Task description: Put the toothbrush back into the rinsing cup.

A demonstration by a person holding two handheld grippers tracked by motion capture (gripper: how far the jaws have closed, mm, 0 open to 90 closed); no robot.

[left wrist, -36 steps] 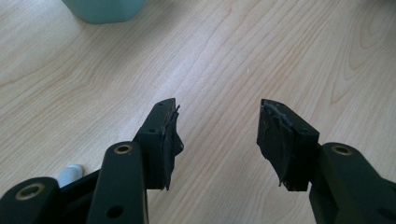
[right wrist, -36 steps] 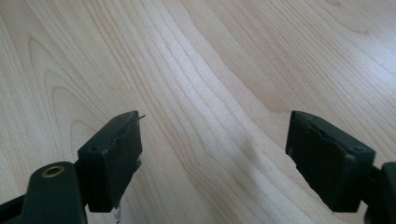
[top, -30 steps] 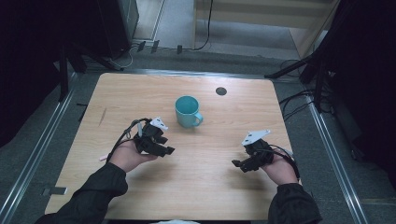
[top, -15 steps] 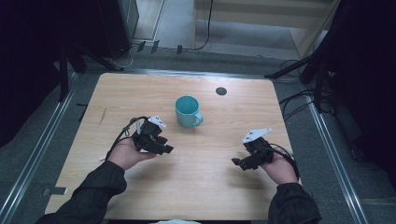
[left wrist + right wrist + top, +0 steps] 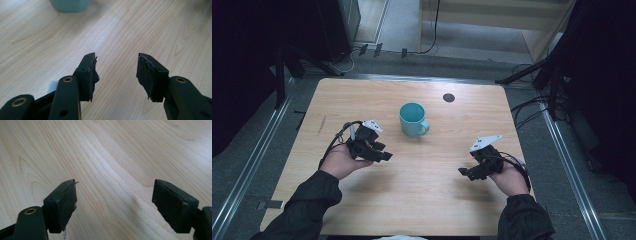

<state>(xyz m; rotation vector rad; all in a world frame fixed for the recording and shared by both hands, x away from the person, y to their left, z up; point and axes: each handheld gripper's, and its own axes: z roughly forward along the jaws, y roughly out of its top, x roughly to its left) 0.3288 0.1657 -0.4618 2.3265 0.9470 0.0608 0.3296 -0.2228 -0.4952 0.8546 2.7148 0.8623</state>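
Note:
A teal mug stands upright near the middle of the wooden table, handle toward the right; its base shows at the top edge of the left gripper view. My left gripper is held low at the left of the table, pointing right, a short way in front of and left of the mug. It is open with bare wood between the jaws. My right gripper hovers at the right, pointing left. It is open wide and holds nothing.
A small dark round mark sits on the table behind and right of the mug. Metal rails run along both sides of the table, and cables lie on the floor at the right.
Both hands have stayed almost still; the right gripper has shifted slightly.

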